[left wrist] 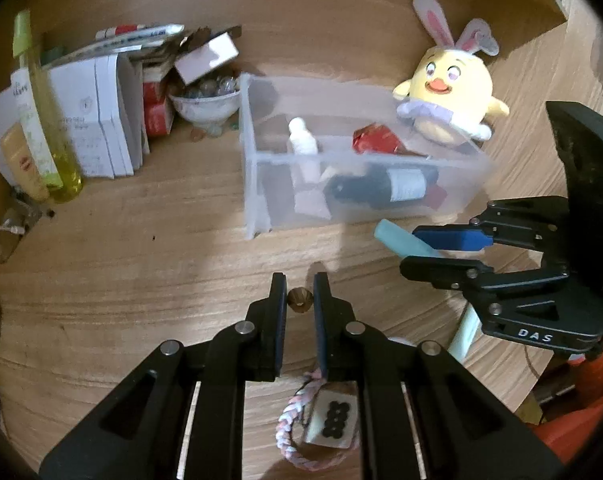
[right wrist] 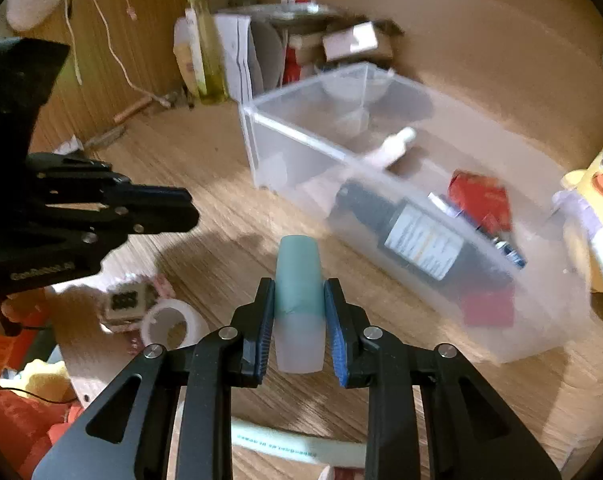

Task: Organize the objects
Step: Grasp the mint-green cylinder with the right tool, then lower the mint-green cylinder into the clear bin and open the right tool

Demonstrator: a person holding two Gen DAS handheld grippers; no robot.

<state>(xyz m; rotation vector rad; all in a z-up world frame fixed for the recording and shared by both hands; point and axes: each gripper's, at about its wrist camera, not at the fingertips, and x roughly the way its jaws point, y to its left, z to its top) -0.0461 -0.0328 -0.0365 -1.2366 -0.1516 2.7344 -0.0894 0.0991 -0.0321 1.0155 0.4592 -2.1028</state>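
A clear plastic bin (left wrist: pixel 261 160) (right wrist: pixel 301 136) stands on the wooden table, holding a dark wine bottle (left wrist: pixel 385 188) (right wrist: pixel 413 232), a small white bottle (left wrist: pixel 303 142) (right wrist: pixel 397 146) and a red packet (left wrist: pixel 375 138) (right wrist: pixel 479 196). My left gripper (left wrist: pixel 299 294) is shut on a small brown bead (left wrist: pixel 299 300) in front of the bin. My right gripper (right wrist: pixel 299 296) is shut on a teal and white tube (right wrist: pixel 299 280) and holds it above the table near the bin's front; it also shows in the left wrist view (left wrist: pixel 421 250) with the tube (left wrist: pixel 397 236).
A yellow plush chick with rabbit ears (left wrist: pixel 449 88) sits right of the bin. Books, boxes, a bowl (left wrist: pixel 205 108) and a yellow-green bottle (left wrist: pixel 41 120) crowd the back left. A braided bracelet (left wrist: pixel 289 428), a mahjong tile (left wrist: pixel 333 420) and a tape roll (right wrist: pixel 169 322) lie near me.
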